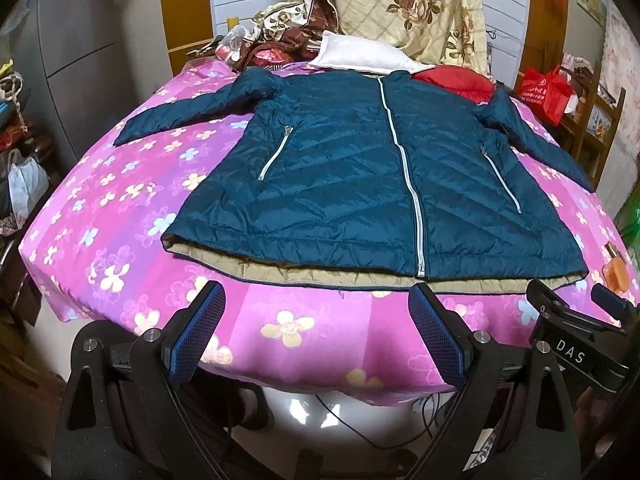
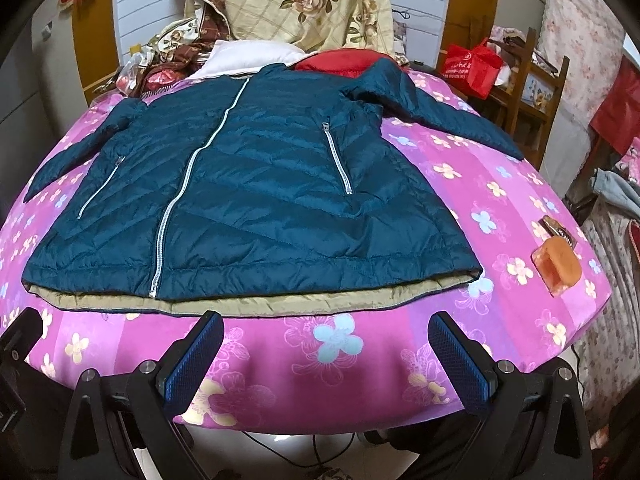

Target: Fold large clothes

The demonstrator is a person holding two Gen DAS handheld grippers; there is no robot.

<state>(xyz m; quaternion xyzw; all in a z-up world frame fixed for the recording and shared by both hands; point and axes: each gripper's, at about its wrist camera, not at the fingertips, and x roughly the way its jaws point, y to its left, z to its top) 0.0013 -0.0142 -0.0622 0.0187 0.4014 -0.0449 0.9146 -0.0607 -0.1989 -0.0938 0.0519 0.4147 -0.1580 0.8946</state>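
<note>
step: pre-fold, nothing grabbed yet | jacket (image 1: 352, 168) lay flat, zipped, sleeves out on the bed (image 1: 120, 216) | your left tongs (image 1: 316, 336) and right tongs (image 2: 326, 360) hung wide open, empty, near the hem | next: probably grab a sleeve, fold inward

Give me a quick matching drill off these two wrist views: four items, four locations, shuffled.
Items:
1. teal jacket
2. white pillow
3. red bag
4. orange bottle

Locations:
A. on the wooden shelf beside the bed
B. spread flat, zipped, on the pink bedsheet
C. at the bed's right edge, on the sheet
D. just behind the jacket collar

Pairs: 1-B, 2-D, 3-A, 4-C
</note>
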